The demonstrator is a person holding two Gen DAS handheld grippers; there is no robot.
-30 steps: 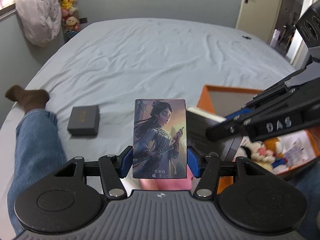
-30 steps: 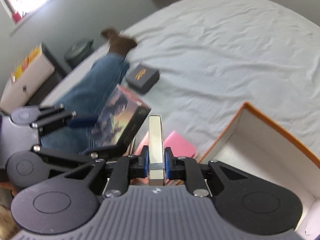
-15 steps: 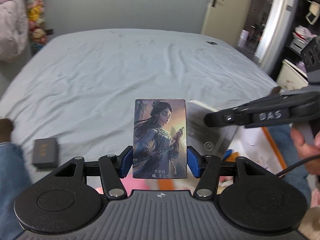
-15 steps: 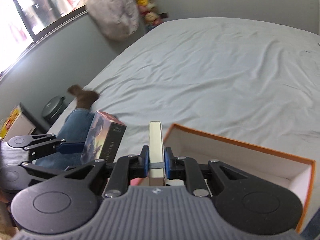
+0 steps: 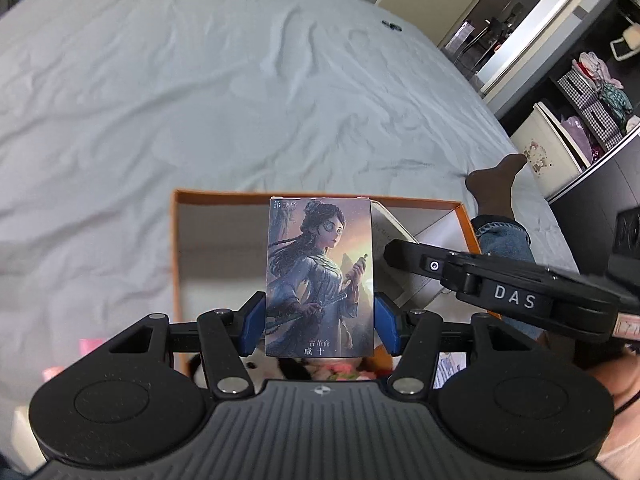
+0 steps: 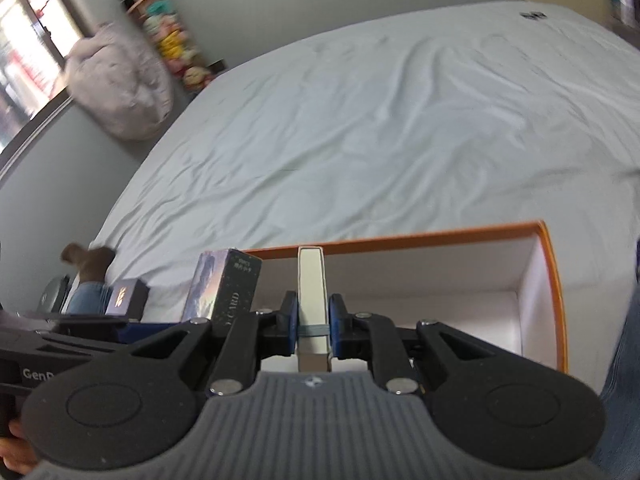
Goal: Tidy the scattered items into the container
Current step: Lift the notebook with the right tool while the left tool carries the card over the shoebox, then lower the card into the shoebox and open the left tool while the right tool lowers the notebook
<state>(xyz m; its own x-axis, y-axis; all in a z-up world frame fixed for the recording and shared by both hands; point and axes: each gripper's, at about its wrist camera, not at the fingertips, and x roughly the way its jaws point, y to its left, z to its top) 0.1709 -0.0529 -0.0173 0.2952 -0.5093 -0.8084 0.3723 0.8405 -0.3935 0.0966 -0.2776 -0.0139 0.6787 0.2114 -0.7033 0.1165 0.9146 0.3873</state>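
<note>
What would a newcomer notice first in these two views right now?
First, the illustrated card box clamped upright in the left gripper, in front of the orange-rimmed container on the grey bed. Next, the slim pale box pinched edge-on in the right gripper.

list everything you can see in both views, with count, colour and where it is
illustrated card box: 1, blue-grey with a figure, clamped in the left gripper over the container
slim box: 1, cream-white, clamped edge-on in the right gripper
container: 1, orange rim, white inside, on the bed
small dark box: 1, black with gold print, on the bed by the leg
bed sheet: 1, pale grey, wrinkled
plush toys: several, mixed colours, stacked at the wall
bundle: 1, pale pink, by the window
left gripper: 1, black, blue pads
right gripper: 1, black, blue pads
leg: 1, blue jeans, brown sock
</note>
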